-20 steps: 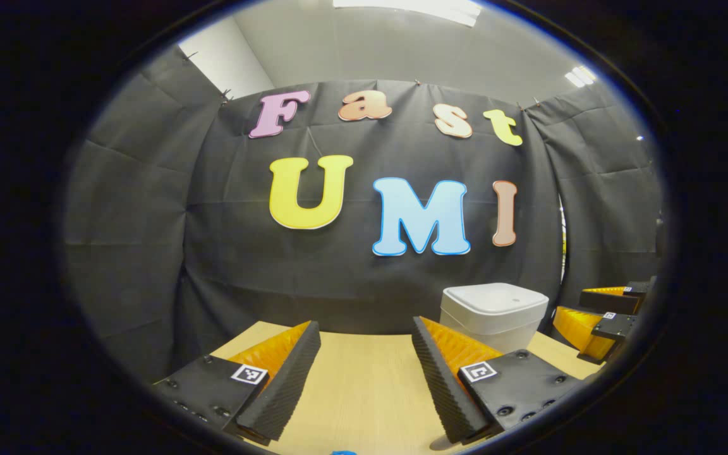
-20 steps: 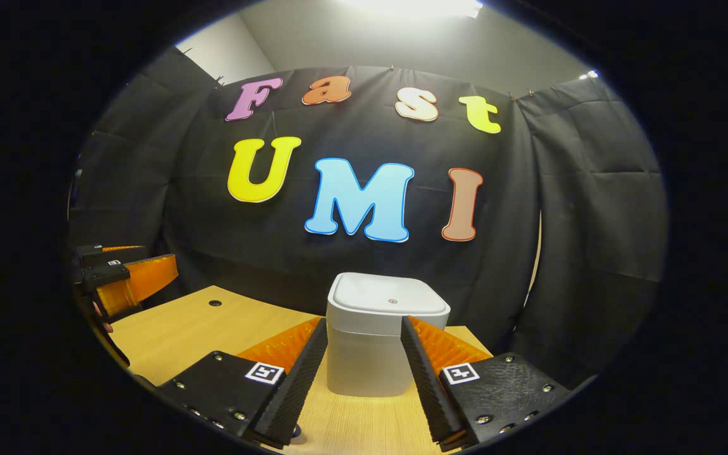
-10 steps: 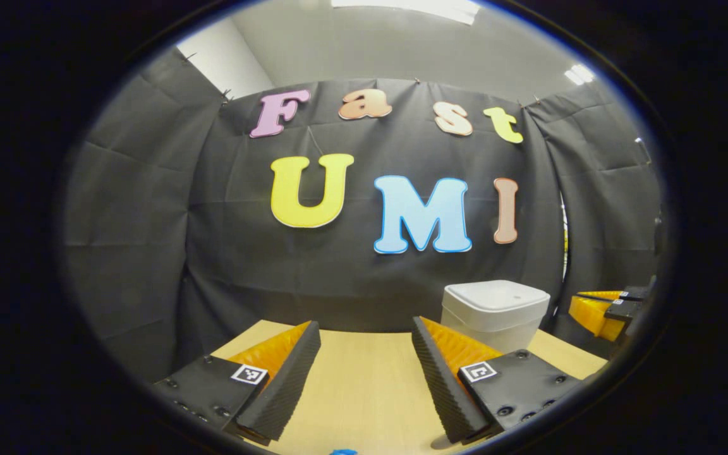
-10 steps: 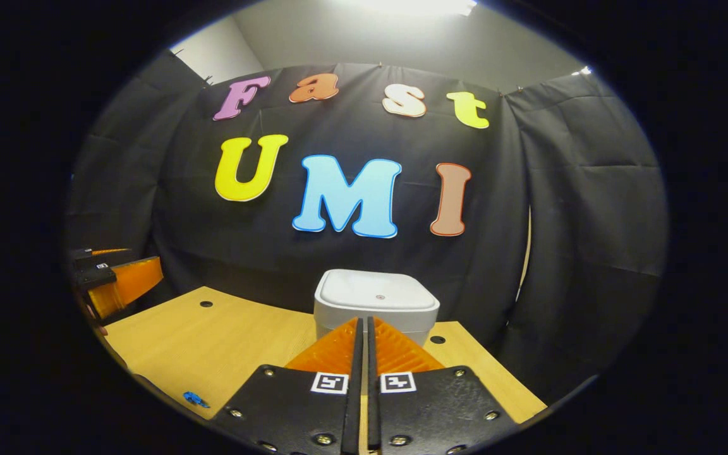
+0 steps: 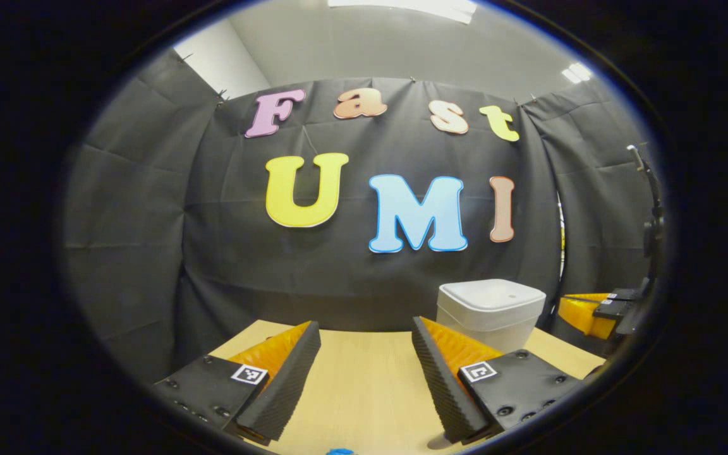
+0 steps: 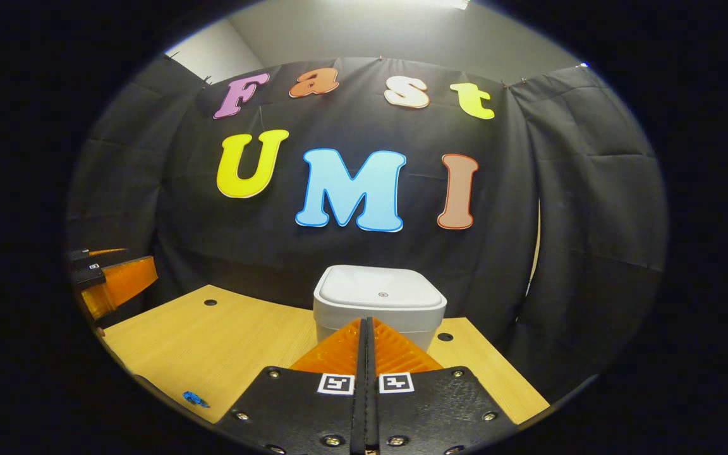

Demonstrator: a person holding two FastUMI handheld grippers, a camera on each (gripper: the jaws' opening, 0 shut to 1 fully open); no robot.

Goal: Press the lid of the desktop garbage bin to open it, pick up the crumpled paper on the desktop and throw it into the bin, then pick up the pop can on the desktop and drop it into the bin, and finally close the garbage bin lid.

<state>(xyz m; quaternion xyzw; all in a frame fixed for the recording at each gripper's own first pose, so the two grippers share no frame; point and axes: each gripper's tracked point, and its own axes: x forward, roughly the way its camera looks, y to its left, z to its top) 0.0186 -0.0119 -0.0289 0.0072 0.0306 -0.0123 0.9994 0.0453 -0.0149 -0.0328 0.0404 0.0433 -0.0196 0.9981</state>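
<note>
A: Where does the garbage bin [image 6: 379, 313] sit relative to the right gripper [image 6: 364, 328]?

B: Dead ahead along its fingers, in the right gripper view — the bin stands on the counter [image 6: 225, 341] near the far edge, in front of the black cloth wall, lid [image 6: 379, 294] down. The 2 fingers are pressed together with nothing between them, and their joined tip points at the bin's front wall, just under the lid's rim.

A: And the left gripper [image 5: 364, 354]?

B: Spread wide, empty. In the left gripper view the bin [image 5: 489, 313] lies ahead and off to that gripper's right, beyond its right finger. So the right gripper is my pick as the nearer and better lined up — the left would have to swing across.

A: What does the press call for, then?

B: I'd judge the closed tip needs to rise above the lid and come down on its top, since it now aims at the wall, not the lid. The lid looks flat and broad, so a blunt closed tip should suit it.
</note>
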